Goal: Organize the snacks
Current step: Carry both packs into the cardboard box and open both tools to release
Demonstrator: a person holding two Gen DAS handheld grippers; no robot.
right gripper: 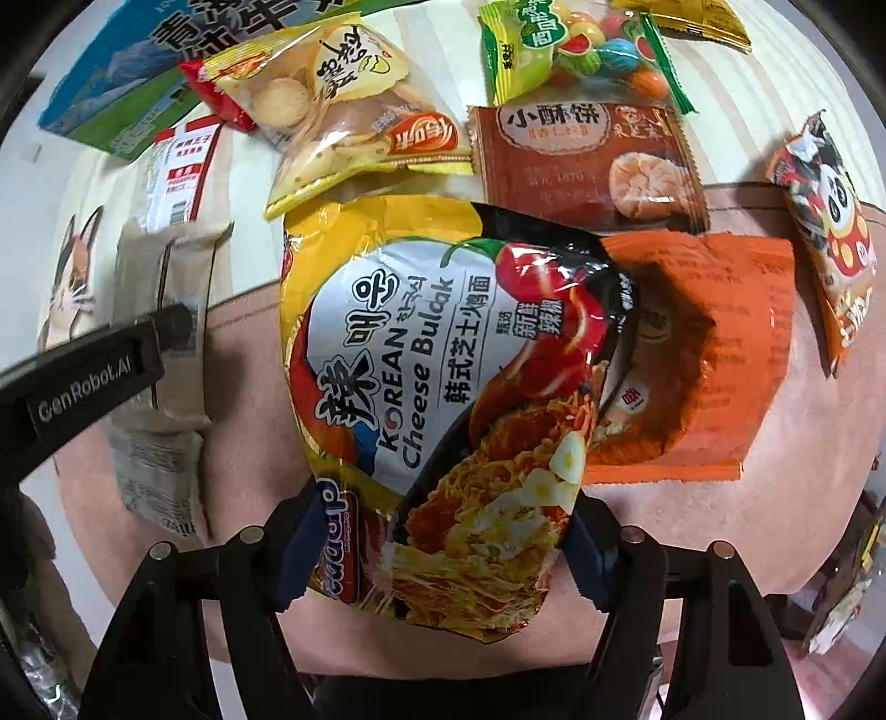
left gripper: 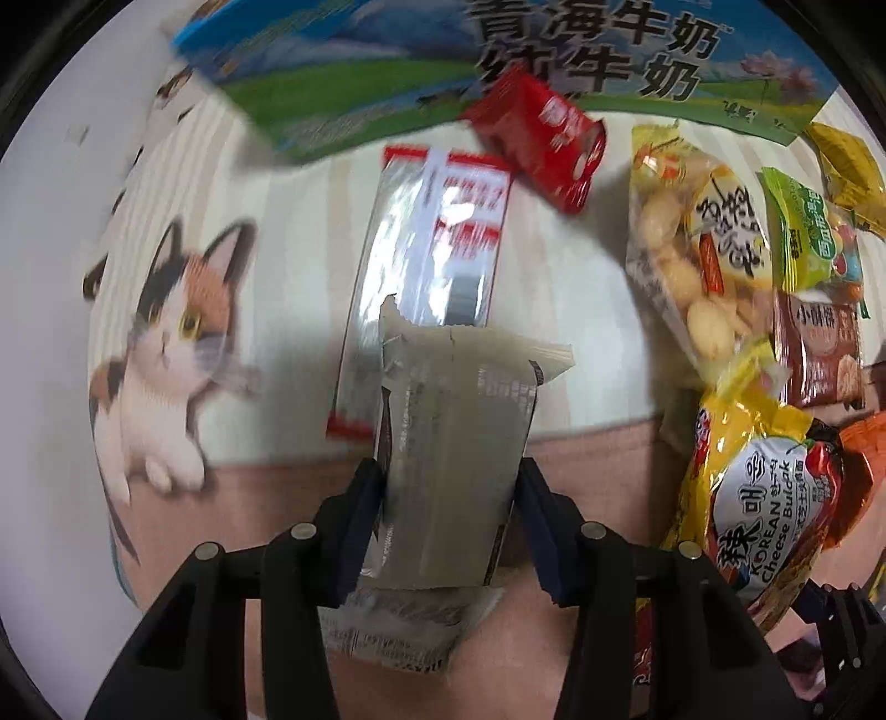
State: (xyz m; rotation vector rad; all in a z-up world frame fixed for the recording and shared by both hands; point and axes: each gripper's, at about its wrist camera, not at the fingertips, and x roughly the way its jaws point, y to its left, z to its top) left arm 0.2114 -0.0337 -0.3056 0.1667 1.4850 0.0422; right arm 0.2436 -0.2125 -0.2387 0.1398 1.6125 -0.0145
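My left gripper (left gripper: 451, 498) is shut on a beige snack packet (left gripper: 459, 443), held above a pink mat; it also shows in the right wrist view (right gripper: 166, 332). My right gripper (right gripper: 437, 531) is shut on a yellow Korean Cheese Buldak noodle pack (right gripper: 443, 387), which also shows at the right of the left wrist view (left gripper: 775, 498). A clear red-and-white packet (left gripper: 432, 260) lies just beyond the beige one. A red packet (left gripper: 537, 138) lies near the milk carton box (left gripper: 498, 61).
Chips bag (right gripper: 343, 111), candy bag (right gripper: 576, 50), brown pastry packet (right gripper: 587, 160), orange packet (right gripper: 698, 354) and panda packet (right gripper: 830, 232) lie beyond the noodles. A cat picture (left gripper: 171, 332) is on the cloth at left. The left gripper's arm (right gripper: 83, 382) is at left.
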